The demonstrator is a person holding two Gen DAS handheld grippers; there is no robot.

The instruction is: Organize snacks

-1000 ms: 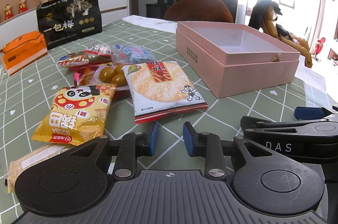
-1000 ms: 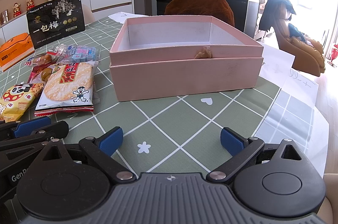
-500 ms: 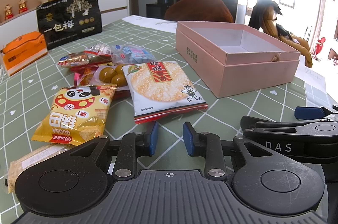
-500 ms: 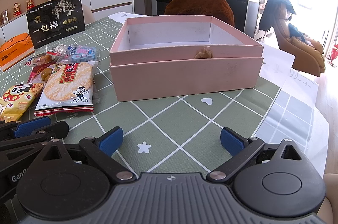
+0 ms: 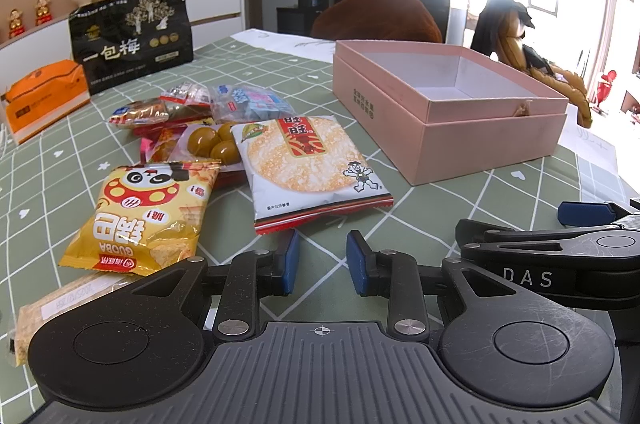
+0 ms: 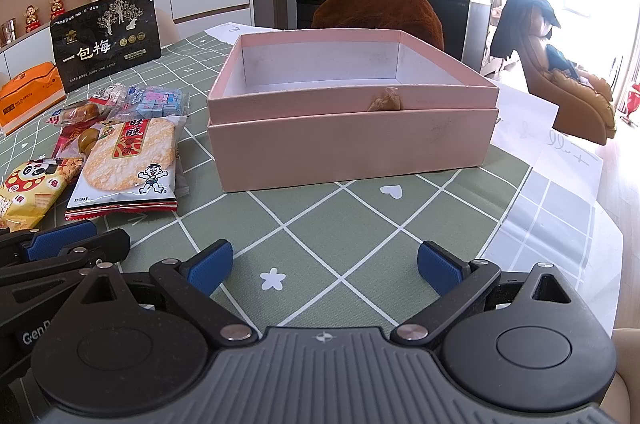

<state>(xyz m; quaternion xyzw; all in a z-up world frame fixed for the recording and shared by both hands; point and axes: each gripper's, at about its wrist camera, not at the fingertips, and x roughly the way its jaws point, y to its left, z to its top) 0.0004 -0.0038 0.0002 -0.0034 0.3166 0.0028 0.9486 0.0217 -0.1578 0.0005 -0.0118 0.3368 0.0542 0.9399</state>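
An open pink box point(image 5: 448, 112) point(image 6: 352, 136) stands on the green checked tablecloth, empty inside. Left of it lie snack packets: a rice cracker pack point(image 5: 308, 164) point(image 6: 128, 160), a yellow Guoba bag point(image 5: 144, 216) point(image 6: 28, 192), a packet of brown eggs point(image 5: 208, 144), a blue candy bag point(image 5: 248, 100) point(image 6: 156, 102) and a small cake packet point(image 5: 140, 114). My left gripper point(image 5: 319, 260) hovers just in front of the cracker pack, jaws narrowly apart and empty. My right gripper point(image 6: 325, 266) is open wide and empty, in front of the box.
A black standing pouch point(image 5: 132, 36) point(image 6: 106, 38) and an orange box point(image 5: 40, 96) point(image 6: 28, 96) sit at the back left. A beige wafer packet point(image 5: 60, 304) lies by my left gripper. White paper point(image 6: 560, 144) covers the table's right edge. A brown chair point(image 6: 380, 8) stands behind the box.
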